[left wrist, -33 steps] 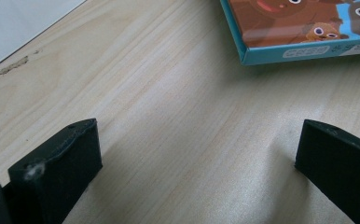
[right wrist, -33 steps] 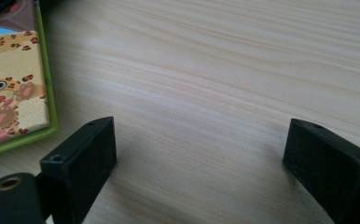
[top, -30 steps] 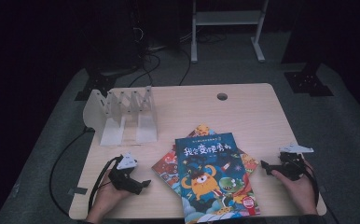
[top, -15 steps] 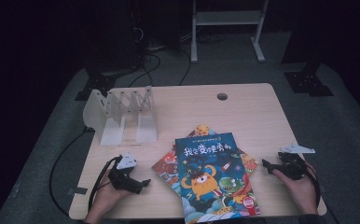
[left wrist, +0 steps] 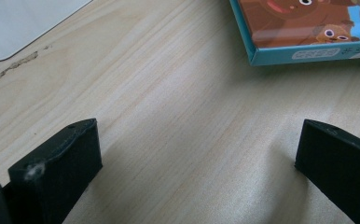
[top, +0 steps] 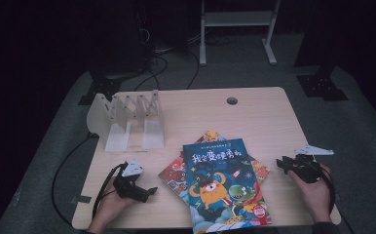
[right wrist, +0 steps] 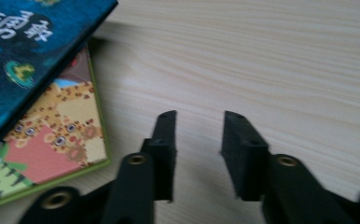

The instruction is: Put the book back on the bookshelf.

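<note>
A stack of picture books lies on the wooden tabletop (top: pixel 254 112) close to its near edge, a little right of the middle. The top book (top: pixel 222 183), dark blue with a cartoon monster on its cover, lies slightly askew over two others: an orange book (top: pixel 176 170) sticks out on the side toward the left corner, and another book with leopard-spotted animals (right wrist: pixel 71 126) shows from under the blue cover on the right side. The left hand-held gripper (top: pixel 144 191) rests on the tabletop near the near left corner, just beside the stack and apart from it; in the left gripper view its jaws stand wide open over bare wood, with the corner of a blue-edged book (left wrist: pixel 304 32) lying beyond them, untouched. The right hand-held gripper (top: pixel 284 165) sits near the right edge of the tabletop, pointing toward the stack; its jaws have just been closing and now stand a narrow gap apart with nothing between them, the spotted book's corner lying just beside the left jaw without contact. A white rack (top: pixel 127 119) with upright dividers stands toward the far left corner, well apart from the books, and a small round hole (top: pixel 232 101) sits near the far edge.
</note>
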`<state>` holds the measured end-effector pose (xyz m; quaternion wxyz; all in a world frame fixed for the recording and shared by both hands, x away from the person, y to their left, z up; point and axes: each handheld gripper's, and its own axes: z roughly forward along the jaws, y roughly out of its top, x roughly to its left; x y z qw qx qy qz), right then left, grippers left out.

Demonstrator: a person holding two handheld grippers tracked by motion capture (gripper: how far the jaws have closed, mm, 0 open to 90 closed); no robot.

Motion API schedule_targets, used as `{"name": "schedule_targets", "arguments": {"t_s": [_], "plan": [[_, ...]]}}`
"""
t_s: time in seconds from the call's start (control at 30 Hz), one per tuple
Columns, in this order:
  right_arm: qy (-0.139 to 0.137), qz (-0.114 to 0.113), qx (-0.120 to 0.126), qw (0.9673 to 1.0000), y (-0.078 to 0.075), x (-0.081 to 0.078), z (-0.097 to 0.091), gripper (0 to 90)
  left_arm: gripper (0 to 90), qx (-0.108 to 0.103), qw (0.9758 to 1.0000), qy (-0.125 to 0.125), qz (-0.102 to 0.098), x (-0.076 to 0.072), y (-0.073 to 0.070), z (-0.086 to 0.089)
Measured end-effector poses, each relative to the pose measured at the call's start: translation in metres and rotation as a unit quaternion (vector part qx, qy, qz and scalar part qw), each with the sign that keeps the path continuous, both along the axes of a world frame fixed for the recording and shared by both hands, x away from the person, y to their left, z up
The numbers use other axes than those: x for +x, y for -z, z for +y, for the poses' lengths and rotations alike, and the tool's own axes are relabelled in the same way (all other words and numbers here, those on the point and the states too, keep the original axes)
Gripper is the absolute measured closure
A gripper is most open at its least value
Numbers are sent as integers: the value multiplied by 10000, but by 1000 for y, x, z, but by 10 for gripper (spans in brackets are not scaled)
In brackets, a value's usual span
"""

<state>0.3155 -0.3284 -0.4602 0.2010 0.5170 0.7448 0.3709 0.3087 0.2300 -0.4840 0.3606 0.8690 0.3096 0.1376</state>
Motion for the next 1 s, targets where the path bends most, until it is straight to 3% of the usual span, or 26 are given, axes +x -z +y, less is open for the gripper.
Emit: {"name": "schedule_targets", "arguments": {"t_s": [0.27,0.37,1.0], "plan": [[-210,6,202,9996,-11,7,8,883,0,1,10000,0,0,0,0,0],[-292,-21,325,9990,-16,10,13,893,0,1,10000,0,0,0,0,0],[-772,15,408,9962,-22,35,48,895,0,1,10000,0,0,0,0,0]]}}
